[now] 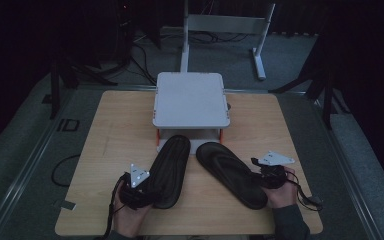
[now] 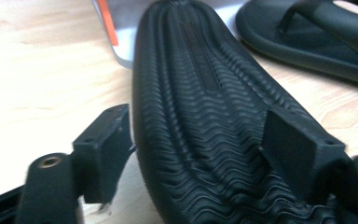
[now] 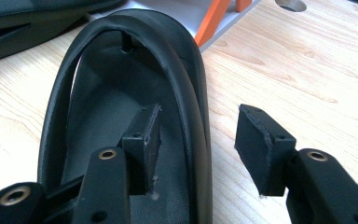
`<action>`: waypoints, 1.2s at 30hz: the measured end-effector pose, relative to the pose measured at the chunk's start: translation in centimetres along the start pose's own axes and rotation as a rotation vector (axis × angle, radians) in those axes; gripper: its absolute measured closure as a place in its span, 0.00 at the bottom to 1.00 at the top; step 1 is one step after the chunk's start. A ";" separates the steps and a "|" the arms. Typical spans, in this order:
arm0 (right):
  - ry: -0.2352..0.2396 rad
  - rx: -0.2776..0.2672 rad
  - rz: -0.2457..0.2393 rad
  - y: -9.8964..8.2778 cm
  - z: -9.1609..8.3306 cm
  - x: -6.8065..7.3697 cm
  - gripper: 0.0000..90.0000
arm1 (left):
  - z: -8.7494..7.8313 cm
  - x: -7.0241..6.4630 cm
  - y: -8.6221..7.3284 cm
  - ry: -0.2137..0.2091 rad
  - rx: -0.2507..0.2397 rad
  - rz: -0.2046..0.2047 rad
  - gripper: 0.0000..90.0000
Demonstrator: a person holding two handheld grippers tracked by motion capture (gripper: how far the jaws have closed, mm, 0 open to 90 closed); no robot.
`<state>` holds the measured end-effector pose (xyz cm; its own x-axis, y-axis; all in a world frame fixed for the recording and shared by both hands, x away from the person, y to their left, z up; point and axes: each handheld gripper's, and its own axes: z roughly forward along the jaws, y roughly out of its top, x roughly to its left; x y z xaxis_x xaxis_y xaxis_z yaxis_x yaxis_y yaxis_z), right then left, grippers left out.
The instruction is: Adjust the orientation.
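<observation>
Table [image 1: 110,130]: light wood top, reaching from the near edge to mid-scene.
Rack [image 1: 191,100]: small grey two-tier stand (orange supports between its tiers) at the far middle of the table.
Frame [image 1: 225,25]: white metal stand on the floor, beyond the table's far edge.
Floor [image 1: 20,150]: grey carpet, with dark cables at far left.

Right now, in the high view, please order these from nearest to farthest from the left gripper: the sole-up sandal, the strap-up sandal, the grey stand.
Measured from the left gripper:
1. Sole-up sandal: right at the gripper, its heel end between the jaws.
2. Strap-up sandal: to the right, by the right gripper.
3. Grey stand: at the far middle of the table, beyond both sandals' toes.
</observation>
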<state>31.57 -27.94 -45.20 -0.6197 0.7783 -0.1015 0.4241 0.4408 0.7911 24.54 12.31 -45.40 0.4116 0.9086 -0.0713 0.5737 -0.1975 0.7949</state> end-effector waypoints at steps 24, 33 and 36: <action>0.005 0.006 -0.003 0.0 0.2 0.1 0.53 | 2.5 -2.0 1.3 -0.077 -0.001 0.017 0.16; 0.004 0.007 -0.008 -0.1 0.0 0.0 0.52 | 2.4 -1.0 0.7 -0.062 0.004 -0.043 0.05; 0.005 0.004 -0.010 -0.1 -0.1 0.0 0.52 | 1.9 -0.5 0.4 -0.061 0.000 -0.058 0.05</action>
<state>31.45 -27.98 -45.21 -0.6275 0.7714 -0.1062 0.4204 0.4504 0.7877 25.90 11.08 -46.18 0.4196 0.8946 -0.1539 0.5979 -0.1449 0.7884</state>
